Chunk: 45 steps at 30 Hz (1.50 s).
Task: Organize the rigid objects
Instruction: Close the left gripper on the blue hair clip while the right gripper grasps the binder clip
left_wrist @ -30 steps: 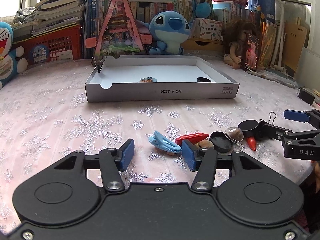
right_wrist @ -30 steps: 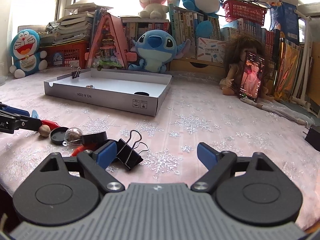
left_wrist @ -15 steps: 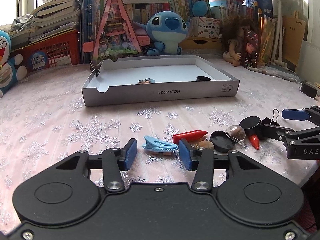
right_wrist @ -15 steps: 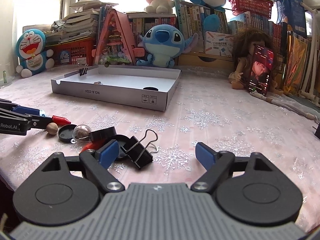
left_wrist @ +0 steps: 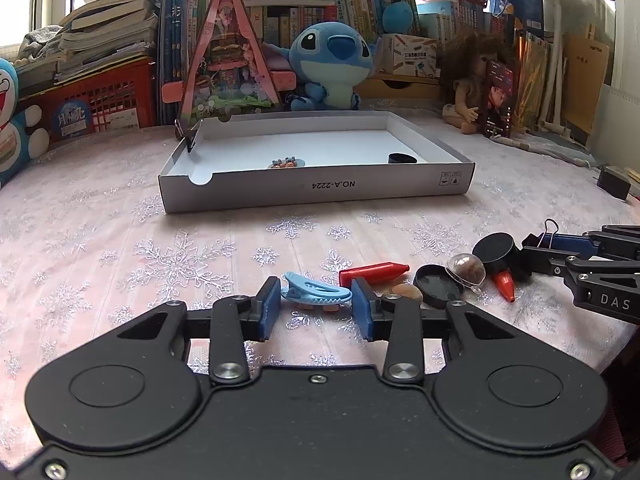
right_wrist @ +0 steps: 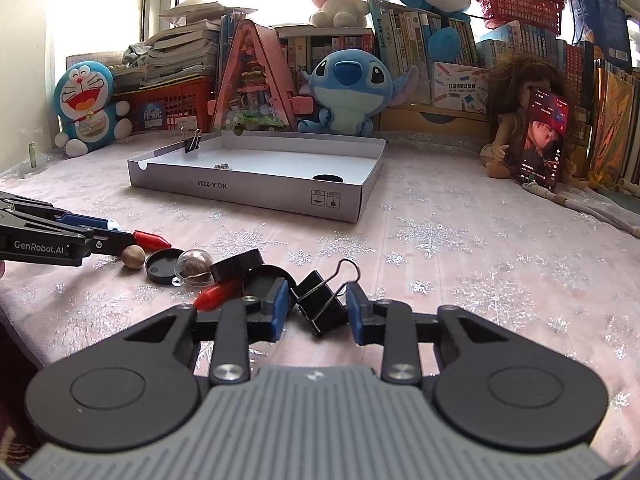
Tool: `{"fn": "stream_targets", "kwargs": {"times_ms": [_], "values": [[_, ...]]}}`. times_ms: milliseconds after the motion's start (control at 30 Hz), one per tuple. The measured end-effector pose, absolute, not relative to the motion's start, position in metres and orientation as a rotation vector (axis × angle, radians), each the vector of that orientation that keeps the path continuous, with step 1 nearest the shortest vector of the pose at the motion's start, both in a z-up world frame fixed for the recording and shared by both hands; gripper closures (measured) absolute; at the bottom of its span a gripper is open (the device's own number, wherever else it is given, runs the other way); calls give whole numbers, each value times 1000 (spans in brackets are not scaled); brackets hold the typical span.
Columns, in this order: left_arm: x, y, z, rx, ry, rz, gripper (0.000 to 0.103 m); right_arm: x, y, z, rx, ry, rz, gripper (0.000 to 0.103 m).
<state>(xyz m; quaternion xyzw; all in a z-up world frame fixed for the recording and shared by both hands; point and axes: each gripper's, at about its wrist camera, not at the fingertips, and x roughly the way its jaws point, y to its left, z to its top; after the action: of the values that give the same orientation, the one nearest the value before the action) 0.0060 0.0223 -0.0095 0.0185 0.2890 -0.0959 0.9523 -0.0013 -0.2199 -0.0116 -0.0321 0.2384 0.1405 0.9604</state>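
While both tongs are sitting low over the near edge of the bench (left_wrist: pixel 120 220), each one is closing around its own small thing. The left tongs (left_wrist: pixel 316 304) are narrowing on the blue hair clip (left_wrist: pixel 316 291), which is lying right between the two blue pads with its long side running left to right, from one pad to the other; the pads look like they are just reaching its ends, but a firm pinch is hard to tell. The right tongs (right_wrist: pixel 316 308) are closing on the black binder clip (right_wrist: pixel 320 304), which is lying tilted between the pads with its wire loops pointing up and away; a small gap is showing on each side. The white box (left_wrist: pixel 316 192) is sitting farther back on the bench, straight ahead of the left tongs and a bit to the left of the right tongs. The red crayon (left_wrist: pixel 374 273), the black lid (left_wrist: pixel 438 286) and the clear dome (left_wrist: pixel 468 270) are waiting between the two tongs.
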Motion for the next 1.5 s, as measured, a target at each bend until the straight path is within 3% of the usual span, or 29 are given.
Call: {"fn": "stream_targets", "kwargs": {"times_ms": [1500], "values": [[12,32,-3,-12,590,-143,67,7,-231,-4,-45,454,199,67]]}}
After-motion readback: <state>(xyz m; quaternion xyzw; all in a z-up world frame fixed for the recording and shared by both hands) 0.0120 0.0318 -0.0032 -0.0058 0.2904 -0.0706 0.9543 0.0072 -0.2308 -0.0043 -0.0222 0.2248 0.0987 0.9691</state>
